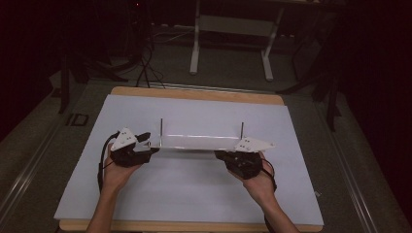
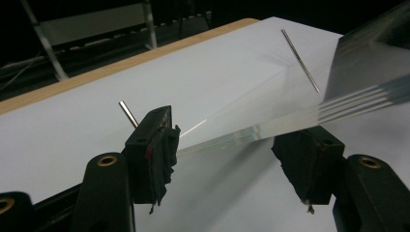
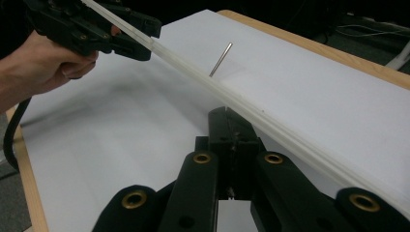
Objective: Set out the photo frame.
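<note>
Currently the clear plate (image 1: 194,142) is carried at one end only: the right gripper (image 1: 232,156) is clenched on its edge, while the left gripper (image 2: 222,145) stands released, the plate's edge between its pads without contact. Risk, as judged: the unsupported left end could sag or swing and knock the two upright pins (image 1: 161,127). Plate lies over the white sheet (image 1: 194,194), spanning both grippers, just beside the pins.

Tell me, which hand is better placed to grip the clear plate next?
Probably the left: the left gripper has its jaws open with the clear plate edge between them, ready to close. The right gripper is already shut.
</note>
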Available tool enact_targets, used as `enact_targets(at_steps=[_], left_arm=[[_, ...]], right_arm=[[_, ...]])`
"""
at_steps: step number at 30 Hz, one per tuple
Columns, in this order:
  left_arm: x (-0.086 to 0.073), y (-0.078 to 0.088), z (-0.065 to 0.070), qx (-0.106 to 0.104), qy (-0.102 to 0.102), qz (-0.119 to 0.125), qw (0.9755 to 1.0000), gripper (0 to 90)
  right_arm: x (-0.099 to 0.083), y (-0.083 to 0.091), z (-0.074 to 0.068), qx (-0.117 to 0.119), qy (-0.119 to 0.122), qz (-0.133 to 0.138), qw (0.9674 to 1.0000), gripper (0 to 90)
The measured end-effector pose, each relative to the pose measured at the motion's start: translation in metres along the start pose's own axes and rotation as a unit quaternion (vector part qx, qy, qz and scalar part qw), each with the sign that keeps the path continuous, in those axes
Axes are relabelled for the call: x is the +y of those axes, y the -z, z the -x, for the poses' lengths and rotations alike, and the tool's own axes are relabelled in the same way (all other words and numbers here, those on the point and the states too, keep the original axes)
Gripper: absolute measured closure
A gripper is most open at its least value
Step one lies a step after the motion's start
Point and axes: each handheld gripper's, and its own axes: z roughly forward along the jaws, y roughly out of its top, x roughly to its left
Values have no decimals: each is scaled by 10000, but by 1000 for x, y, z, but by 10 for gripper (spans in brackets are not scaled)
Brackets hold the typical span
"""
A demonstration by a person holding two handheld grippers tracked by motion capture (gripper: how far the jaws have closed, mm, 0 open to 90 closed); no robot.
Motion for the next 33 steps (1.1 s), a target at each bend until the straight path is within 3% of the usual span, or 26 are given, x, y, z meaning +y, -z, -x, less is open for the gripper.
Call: enact_targets(at_steps=[4,8,13,20,33], left_arm=[[1,-2,1,24,-30,36,10000,410],[3,-5,3,123,-203,84,9997,400],[6,-11,3,-15,-260,101,9996,418],[9,-13,2,-66,-182,65,9998,462],[14,-16,-2,-26,-67,104,9999,463]], right_arm=[[2,0,2,42,-34,10,10000,900],[6,0,4,53,-16,-14,10000,900],[10,-1,6,24,18,-48,10000,900],[13,0,10,19,66,-79,9999,897],[9,0,16,-67,155,-175,9997,773]])
